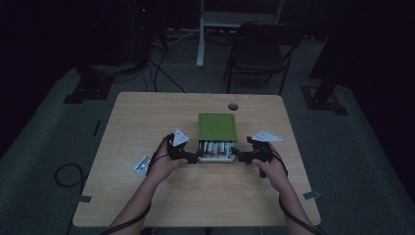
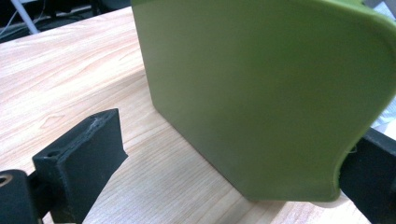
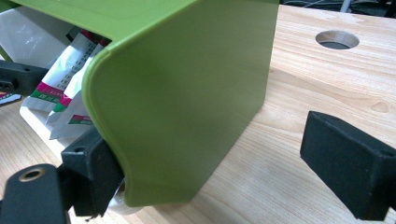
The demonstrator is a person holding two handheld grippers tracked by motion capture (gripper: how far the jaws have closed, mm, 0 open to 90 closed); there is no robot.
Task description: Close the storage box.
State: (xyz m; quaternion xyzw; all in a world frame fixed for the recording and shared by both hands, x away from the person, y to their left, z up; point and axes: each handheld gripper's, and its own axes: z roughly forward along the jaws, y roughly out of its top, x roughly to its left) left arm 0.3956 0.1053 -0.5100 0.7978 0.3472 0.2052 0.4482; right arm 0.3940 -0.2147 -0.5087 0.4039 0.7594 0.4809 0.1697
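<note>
A green box (image 1: 217, 126) stands in the middle of the wooden table (image 1: 147, 112), its open front facing me. A white tray (image 1: 215, 157) holding several upright sachets (image 1: 215, 148) sticks out of that front. My left gripper (image 1: 190, 158) is at the box's front left corner and stands open. One jaw is at the green side wall's (image 2: 261, 93) front edge, the other well clear of it. At the front right corner my right gripper (image 1: 240, 156) is open too. Its left jaw touches the curved front edge of the green wall (image 3: 187, 107). The sachets (image 3: 70, 70) show beside it.
A small white packet (image 1: 142, 165) lies on the table left of my left hand. A round cable hole (image 1: 233, 106) sits behind the box. Beyond the table stand a folding chair (image 1: 264, 49) and dark stands. A cable (image 1: 66, 174) loops on the floor at left.
</note>
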